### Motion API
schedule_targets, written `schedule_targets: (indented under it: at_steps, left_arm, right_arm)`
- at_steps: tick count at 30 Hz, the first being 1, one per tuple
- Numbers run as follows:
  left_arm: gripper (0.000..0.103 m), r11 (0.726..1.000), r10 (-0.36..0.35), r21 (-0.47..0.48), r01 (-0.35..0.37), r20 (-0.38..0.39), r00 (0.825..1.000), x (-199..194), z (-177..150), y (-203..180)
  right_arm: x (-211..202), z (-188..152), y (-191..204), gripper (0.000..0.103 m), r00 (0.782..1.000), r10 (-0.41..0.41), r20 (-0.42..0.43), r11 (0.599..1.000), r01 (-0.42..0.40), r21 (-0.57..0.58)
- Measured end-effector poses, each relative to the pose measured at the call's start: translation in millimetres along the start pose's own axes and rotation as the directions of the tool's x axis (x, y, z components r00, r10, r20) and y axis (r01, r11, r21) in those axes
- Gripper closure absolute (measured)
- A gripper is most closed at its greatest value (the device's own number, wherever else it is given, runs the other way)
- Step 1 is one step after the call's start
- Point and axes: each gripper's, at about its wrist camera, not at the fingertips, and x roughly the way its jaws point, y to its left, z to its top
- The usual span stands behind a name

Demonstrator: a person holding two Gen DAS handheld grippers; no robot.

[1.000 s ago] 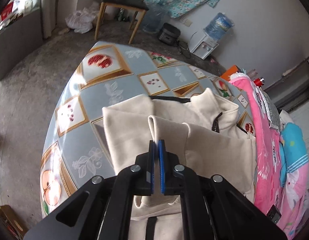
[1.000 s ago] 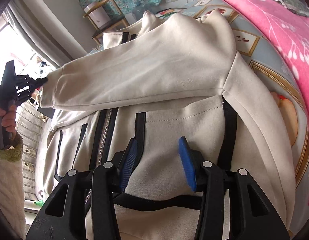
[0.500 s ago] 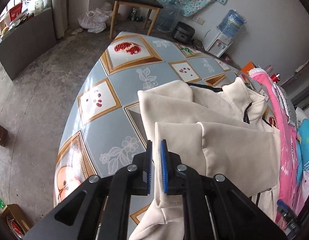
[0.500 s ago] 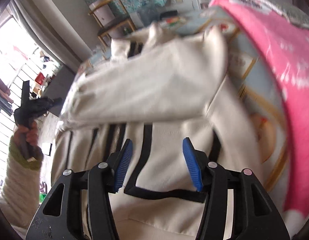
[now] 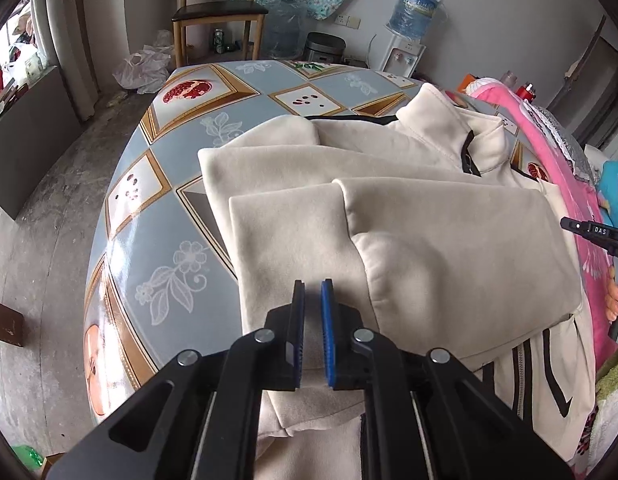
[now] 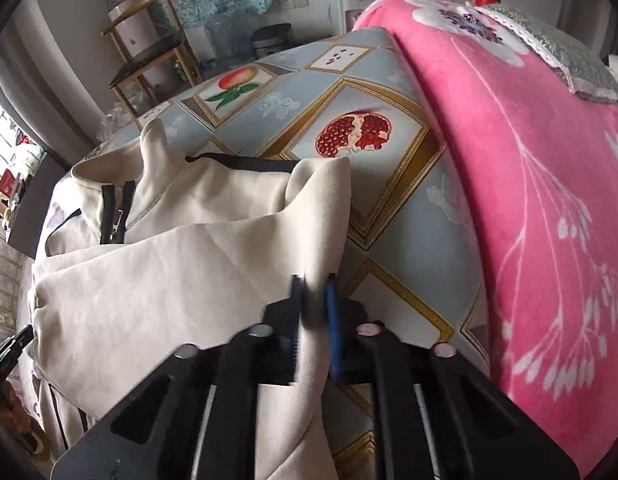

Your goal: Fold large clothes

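A cream zip-up jacket [image 5: 421, 216] with black trim lies on the table, both sleeves folded across its front. My left gripper [image 5: 312, 334] hovers over the sleeve cuff [image 5: 293, 240], its blue pads a narrow gap apart with nothing between them. In the right wrist view the jacket [image 6: 181, 272] fills the left half. My right gripper [image 6: 314, 320] is shut on the jacket's side edge near the shoulder, cloth pinched between its pads.
The table [image 5: 157, 216] wears a blue-grey cloth with fruit prints. A pink blanket [image 6: 529, 184] covers the table's right side. A wooden chair [image 5: 219, 20], a water dispenser [image 5: 405, 40] and a rice cooker stand beyond the far edge.
My left gripper let go of the sleeve cuff, which now lies flat on the jacket. My right gripper moved right to the jacket's side edge and shut on it.
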Motion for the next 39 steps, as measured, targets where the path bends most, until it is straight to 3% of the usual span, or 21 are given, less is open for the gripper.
schedule_targets:
  at_steps: [3,9,11,13,16,20,25,28,33,36,39]
  left_arm:
    - [0.095,1.000,0.002,-0.001,-0.002,0.006,1.000,0.5,-1.9,2.2]
    - [0.095,0.999,0.016,0.035,-0.016,0.011,1.000,-0.6,-2.5,-1.9]
    - [0.095,0.999,0.024,0.039,-0.024,0.014,1.000,-3.7,-4.2,-2.0]
    - [0.095,0.999,0.023,0.029,-0.023,0.017,1.000,-9.6,-6.3,1.0]
    - [0.082,0.999,0.019,0.025,-0.020,0.035,0.999,-26.4,-13.2,6.5]
    - [0.060,0.999,0.034,0.030,-0.036,0.050,0.998,-54.8,-36.3,15.4]
    - [0.048,1.000,0.010,0.020,-0.011,0.024,1.000,-87.5,-87.7,26.8]
    - [0.047,1.000,-0.024,0.013,0.024,-0.007,1.000,-103.4,-125.3,32.0]
    - [0.047,0.989,-0.146,-0.035,0.144,-0.071,0.987,-117.9,-183.8,31.9]
    - [0.047,0.990,-0.132,-0.051,0.129,-0.079,0.988,-118.8,-209.9,27.7]
    - [0.058,0.981,-0.159,-0.126,0.149,-0.077,0.984,-117.5,-226.3,30.1]
  right_arm:
    - [-11.7,-5.3,-6.4,0.098,0.998,-0.009,0.068,1.000,0.007,0.026]
    - [1.7,-13.2,-18.6,0.096,0.993,-0.104,0.052,0.994,0.102,0.044]
    - [-9.3,-13.1,-13.3,0.080,0.987,-0.146,0.065,0.989,0.145,0.025]
    - [-28.1,-15.3,-14.0,0.075,0.983,-0.154,0.097,0.988,0.152,0.024]
    - [-69.3,-32.2,-16.2,0.054,0.984,-0.123,0.128,0.992,0.121,0.026]
    - [-124.2,-81.5,-16.6,0.032,0.990,-0.047,0.132,0.999,0.044,0.024]
    - [-159.3,-166.7,-19.3,0.027,0.995,0.070,0.069,0.991,-0.077,0.111]
    - [-167.9,-213.4,-22.0,0.027,0.997,0.068,0.043,0.984,-0.074,0.165]
    - [-169.4,-278.2,-27.9,0.027,0.998,0.059,-0.009,0.967,-0.055,0.248]
    - [-166.3,-302.9,-30.5,0.027,0.997,0.078,-0.027,0.957,-0.067,0.284]
    - [-162.1,-317.4,-25.5,0.032,0.996,0.071,-0.044,0.960,-0.057,0.275]
